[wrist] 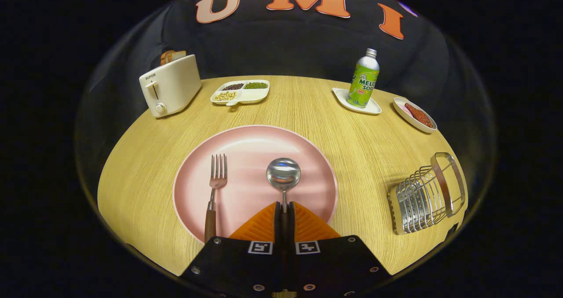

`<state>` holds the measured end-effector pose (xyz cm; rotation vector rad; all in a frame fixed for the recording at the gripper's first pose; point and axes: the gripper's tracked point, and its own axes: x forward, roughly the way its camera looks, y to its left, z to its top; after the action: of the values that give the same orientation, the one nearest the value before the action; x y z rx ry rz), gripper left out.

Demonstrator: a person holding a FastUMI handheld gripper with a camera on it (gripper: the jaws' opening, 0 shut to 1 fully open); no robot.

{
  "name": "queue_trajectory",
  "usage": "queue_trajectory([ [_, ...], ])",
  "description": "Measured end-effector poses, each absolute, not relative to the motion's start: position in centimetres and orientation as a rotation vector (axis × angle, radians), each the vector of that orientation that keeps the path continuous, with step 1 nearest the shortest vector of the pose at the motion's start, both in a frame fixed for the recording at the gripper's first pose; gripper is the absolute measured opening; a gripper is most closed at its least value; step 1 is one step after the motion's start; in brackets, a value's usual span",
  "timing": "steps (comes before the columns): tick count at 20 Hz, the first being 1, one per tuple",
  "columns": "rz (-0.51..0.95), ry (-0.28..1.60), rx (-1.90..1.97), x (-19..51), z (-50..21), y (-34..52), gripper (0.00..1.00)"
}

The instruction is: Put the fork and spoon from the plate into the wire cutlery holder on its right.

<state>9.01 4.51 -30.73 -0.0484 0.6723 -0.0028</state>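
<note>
While the fork [215, 188] lies loose on the pink plate [308, 157], the gripper [284, 210] is clamped on the handle of the spoon [283, 174], which points straight ahead. A wire cutlery holder [424, 196] stands well off to the right.

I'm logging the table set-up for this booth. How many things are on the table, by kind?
Cutlery: 2, fork and spoon, the gripper shut on the spoon's handle
Dishes: 4, pink plate, divided dish, coaster tray, bowl
Toaster: 1
Soda bottle: 1
Wire cutlery holder: 1
Total: 9
</note>
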Motion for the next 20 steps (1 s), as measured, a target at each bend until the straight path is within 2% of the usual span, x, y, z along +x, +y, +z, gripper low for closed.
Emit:
queue_trajectory([
  [9,0.066,0.686,-0.002,5.7,-23.2,0.4,0.04],
  [20,0.000,0.748,-0.052,2.4,-17.3,-12.2,0.04],
])
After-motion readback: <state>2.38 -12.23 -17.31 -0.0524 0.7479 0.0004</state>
